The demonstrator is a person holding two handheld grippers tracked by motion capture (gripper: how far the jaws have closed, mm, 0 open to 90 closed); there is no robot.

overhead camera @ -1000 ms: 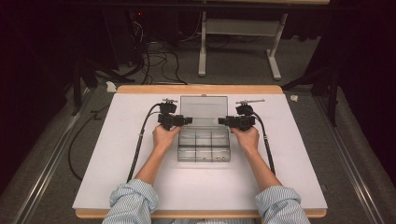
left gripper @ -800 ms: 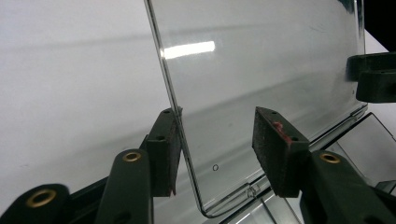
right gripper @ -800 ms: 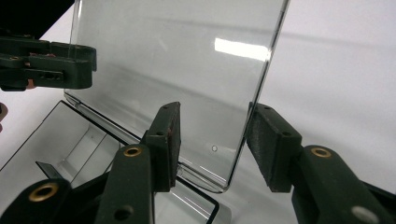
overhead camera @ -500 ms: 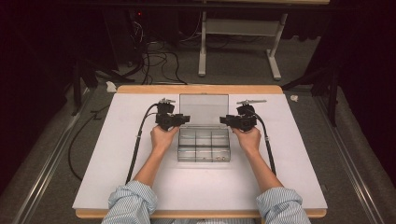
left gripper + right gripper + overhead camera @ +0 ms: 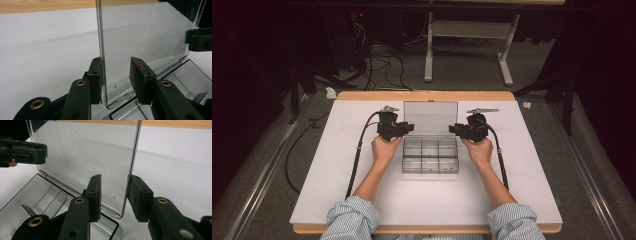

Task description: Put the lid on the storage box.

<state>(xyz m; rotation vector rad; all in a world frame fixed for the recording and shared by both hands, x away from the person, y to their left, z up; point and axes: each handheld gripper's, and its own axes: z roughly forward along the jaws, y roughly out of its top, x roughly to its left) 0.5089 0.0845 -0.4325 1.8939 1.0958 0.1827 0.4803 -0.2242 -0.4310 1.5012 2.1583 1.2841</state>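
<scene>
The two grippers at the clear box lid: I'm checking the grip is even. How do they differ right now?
The left gripper has one pad against the lid and the other clear of it; the right gripper has gaps on both sides. The left takes the lid's left edge, the right its right edge. Both straddle the upright lid low down, and both have just been closing.

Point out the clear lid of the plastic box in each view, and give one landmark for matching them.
High view: the clear lid stands open at the middle, between both grippers.
Left gripper view: the lid fills the upper right, its side edge between the jaws.
Right gripper view: the lid fills the upper left, its side edge between the jaws.
Shared landmark: the wooden table edge beyond the lid.
</scene>
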